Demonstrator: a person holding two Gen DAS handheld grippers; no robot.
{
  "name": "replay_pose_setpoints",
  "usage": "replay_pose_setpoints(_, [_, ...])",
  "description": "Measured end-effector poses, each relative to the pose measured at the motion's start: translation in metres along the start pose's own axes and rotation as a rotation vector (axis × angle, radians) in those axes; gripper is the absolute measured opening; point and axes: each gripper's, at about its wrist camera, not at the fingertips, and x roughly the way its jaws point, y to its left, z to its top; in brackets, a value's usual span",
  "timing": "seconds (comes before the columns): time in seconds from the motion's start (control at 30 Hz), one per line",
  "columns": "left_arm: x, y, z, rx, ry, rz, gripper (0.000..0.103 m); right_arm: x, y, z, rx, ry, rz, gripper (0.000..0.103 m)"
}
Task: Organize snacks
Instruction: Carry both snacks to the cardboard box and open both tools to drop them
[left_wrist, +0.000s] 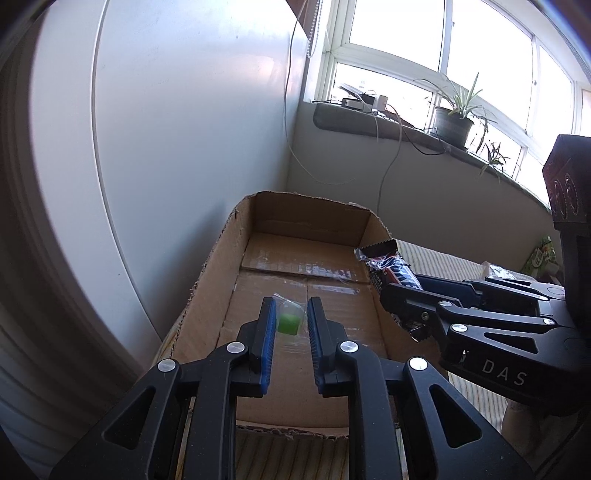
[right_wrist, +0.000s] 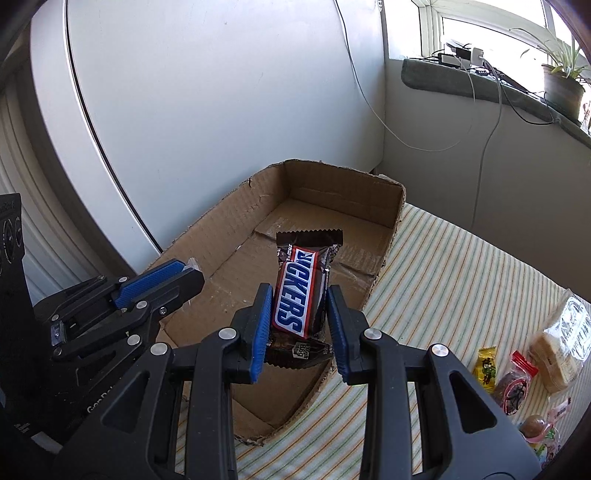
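Observation:
An open cardboard box (left_wrist: 255, 221) (right_wrist: 343, 181) lies on a striped cloth. My left gripper (left_wrist: 291, 317) hovers over the box, shut on a small green candy in clear wrap (left_wrist: 289, 321). My right gripper (right_wrist: 299, 314) is shut on a brown Snickers bar (right_wrist: 301, 291), held above the box's right side. In the left wrist view the right gripper (left_wrist: 402, 295) with the bar (left_wrist: 388, 269) sits at the box's right wall. In the right wrist view the left gripper (right_wrist: 184, 273) is at the left over the box.
Several wrapped snacks lie on the striped cloth (right_wrist: 443, 277) at the right: a yellow candy (right_wrist: 487, 365), a red-wrapped snack (right_wrist: 515, 384), a clear pack of wafers (right_wrist: 561, 343). A white wall (left_wrist: 184, 129) stands behind the box. A windowsill with a potted plant (left_wrist: 452, 122) and cables is beyond.

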Motion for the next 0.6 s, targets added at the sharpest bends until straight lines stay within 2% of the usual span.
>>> replay_pose_setpoints(0.13, [0.0,0.0,0.0,0.002,0.003,0.004,0.019,-0.004,0.003,0.001,-0.006,-0.013,-0.011,0.032])
replay_pose_setpoints(0.27, [-0.004,0.0,0.0,-0.003,-0.001,0.012,0.021,-0.012,0.001,0.001,0.001,-0.035,-0.021,0.051])
replay_pose_setpoints(0.33, [-0.006,0.001,-0.001,-0.006,-0.005,0.017,0.035,-0.017,-0.001,0.001,0.0,-0.042,-0.024,0.053])
replay_pose_setpoints(0.5, [-0.014,-0.001,-0.001,-0.01,-0.018,0.017,0.036,-0.033,-0.004,-0.001,0.001,-0.068,-0.04,0.055])
replay_pose_setpoints(0.6, [-0.019,-0.006,-0.002,-0.008,-0.024,0.014,0.036,-0.044,-0.007,-0.004,0.006,-0.089,-0.048,0.065])
